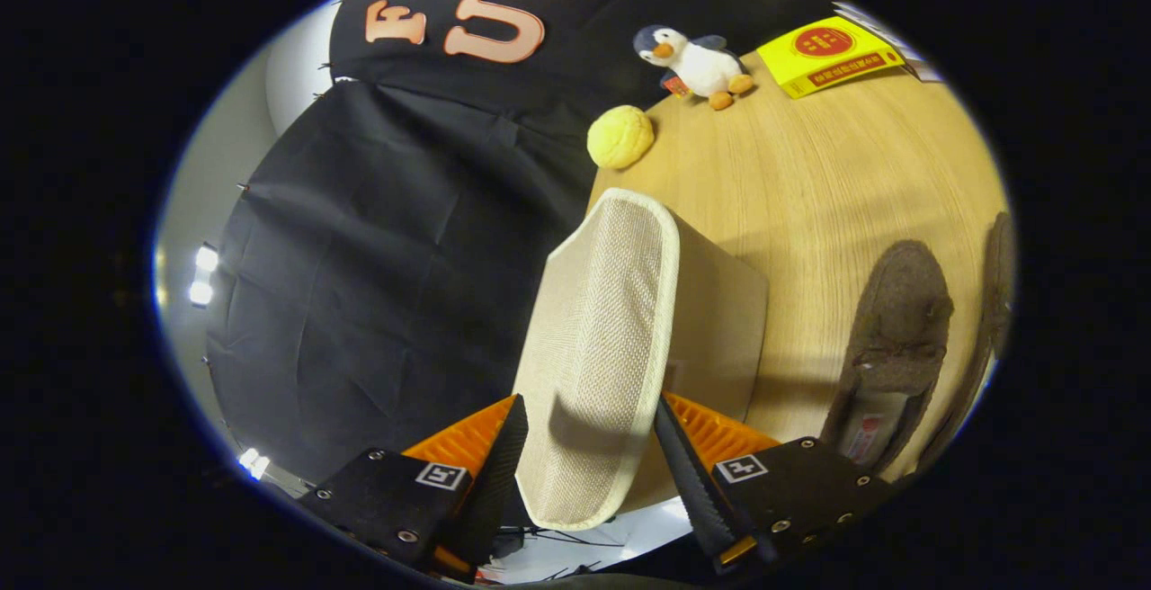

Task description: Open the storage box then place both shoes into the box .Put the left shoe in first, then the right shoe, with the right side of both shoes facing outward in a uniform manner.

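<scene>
Gripper (589, 446): clamped on the lid flap of the storage box, one finger pressed against each face of the flap near its rounded lower end.
Lid flap (598, 347): woven beige panel with pale piped edging, held between the fingers and reaching forward past them, lifted clear of the box body.
Storage box (715, 329): plain beige fabric body directly behind the flap, just beyond the fingers, standing on the wooden table (809, 176).
Nearer shoe (899, 338): dark brown felt slipper lying on the table beside the box, off to the side of the right-hand finger, apart from the box, opening turned toward the gripper with a pale insole visible.
Second shoe (994, 302): same dark felt, just beyond the first, partly cut off; cannot tell how it lies.
Yellow ball (620, 136): round, bumpy, at the table's far edge, well ahead of the fingers, past the top of the flap.
Penguin toy (692, 64): plush, lying on the table further on from the ball.
Yellow packet (827, 55): flat, next to the penguin, well apart from the box.
</scene>
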